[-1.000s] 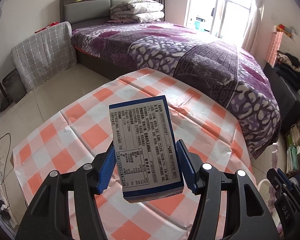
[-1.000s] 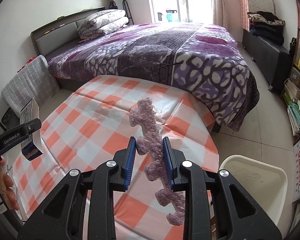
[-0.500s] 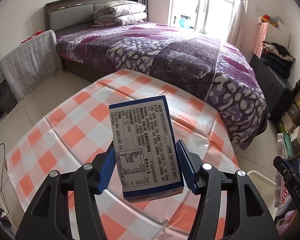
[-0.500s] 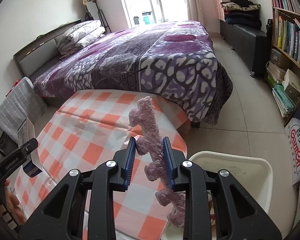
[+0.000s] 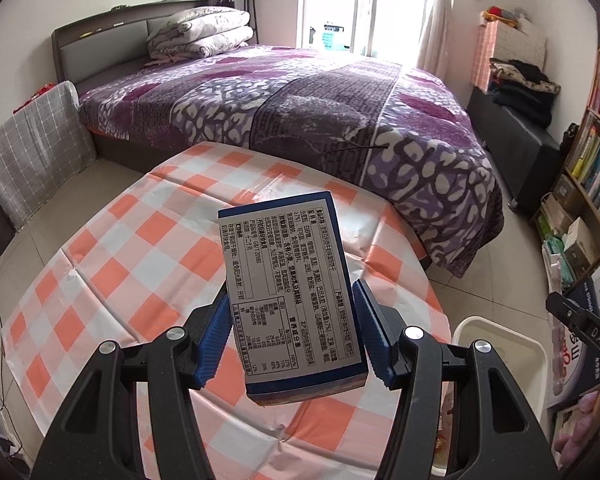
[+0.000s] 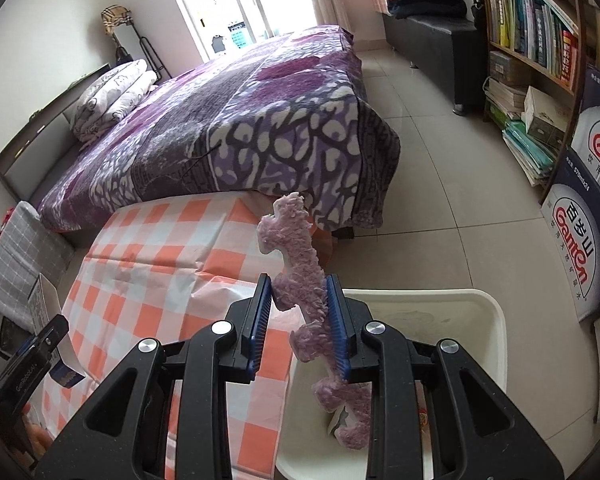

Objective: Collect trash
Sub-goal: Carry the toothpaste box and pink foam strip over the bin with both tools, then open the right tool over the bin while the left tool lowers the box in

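My left gripper point(image 5: 294, 336) is shut on a blue and white food box point(image 5: 290, 296), printed label up, held above the orange-checked table point(image 5: 140, 248). My right gripper point(image 6: 300, 320) is shut on a fuzzy purple strip point(image 6: 300, 264) that hangs down over the white trash bin point(image 6: 488, 320). The bin also shows in the left wrist view point(image 5: 512, 344) at the right, beside the table's corner. The left gripper with the box shows at the far left of the right wrist view point(image 6: 44, 320).
A bed with a purple cover point(image 5: 300, 112) stands behind the table. A bookshelf point(image 6: 540, 32) and stacked water cartons point(image 6: 580, 216) line the right wall. A grey checked cushion point(image 5: 32, 148) leans at the left. Tiled floor point(image 6: 440, 168) lies between bed and shelf.
Both grippers have swung to the right with their loads. The purple strip now hangs over the white bin, and the bin has come into the left wrist view.
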Tool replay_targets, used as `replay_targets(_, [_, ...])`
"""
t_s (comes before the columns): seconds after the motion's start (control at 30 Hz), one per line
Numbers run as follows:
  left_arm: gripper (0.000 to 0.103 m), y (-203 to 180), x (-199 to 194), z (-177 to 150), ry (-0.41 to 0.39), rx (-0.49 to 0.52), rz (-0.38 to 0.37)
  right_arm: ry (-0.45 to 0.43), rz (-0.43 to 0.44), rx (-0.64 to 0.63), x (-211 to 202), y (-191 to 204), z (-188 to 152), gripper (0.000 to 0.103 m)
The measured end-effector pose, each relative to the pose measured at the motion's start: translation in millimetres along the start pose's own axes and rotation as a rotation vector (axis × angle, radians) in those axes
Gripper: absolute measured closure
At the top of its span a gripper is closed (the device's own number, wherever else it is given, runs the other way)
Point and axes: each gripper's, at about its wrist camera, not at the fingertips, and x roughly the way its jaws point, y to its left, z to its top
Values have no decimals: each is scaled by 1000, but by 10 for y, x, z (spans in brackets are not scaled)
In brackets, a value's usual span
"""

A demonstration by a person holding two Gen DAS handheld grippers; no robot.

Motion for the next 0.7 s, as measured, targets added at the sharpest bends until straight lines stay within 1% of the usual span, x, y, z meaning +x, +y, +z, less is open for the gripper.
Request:
replay_targets(0.27, [45, -407, -23, -88, 10, 82, -54, 1, -39, 55, -69, -296, 35, 74])
replay_targets(0.3, [45, -464, -23, -109, 14, 92, -63, 1, -44, 67, -82, -349, 40, 72])
replay_targets(0.33, [45, -523, -21, -128, 21, 103, -75, 0, -48, 73, -91, -378, 43, 64])
replay_targets(0.37, [45, -581, -21, -148, 27, 112, -86, -5, -56, 85, -111, -430, 47, 60])
replay_targets(0.4, [45, -630, -22, -164, 32, 121, -93, -9, -60, 92, -126, -461, 50, 52])
replay_targets(0.43, [45, -690, -22, -182, 35, 133, -100, -16, -64, 105, -152, -525, 58, 48])
replay_targets(0.57, [45, -929, -40, -272, 39, 188, -125, -29, -75, 143, -209, -712, 84, 44])
replay_targets(0.63, [45, -1040, -42, -316, 51, 207, -145, -33, -78, 162, -236, -800, 93, 41])
replay_targets(0.7, [45, -1154, -48, -354, 64, 222, -169, -37, -79, 181, -260, -898, 108, 41])
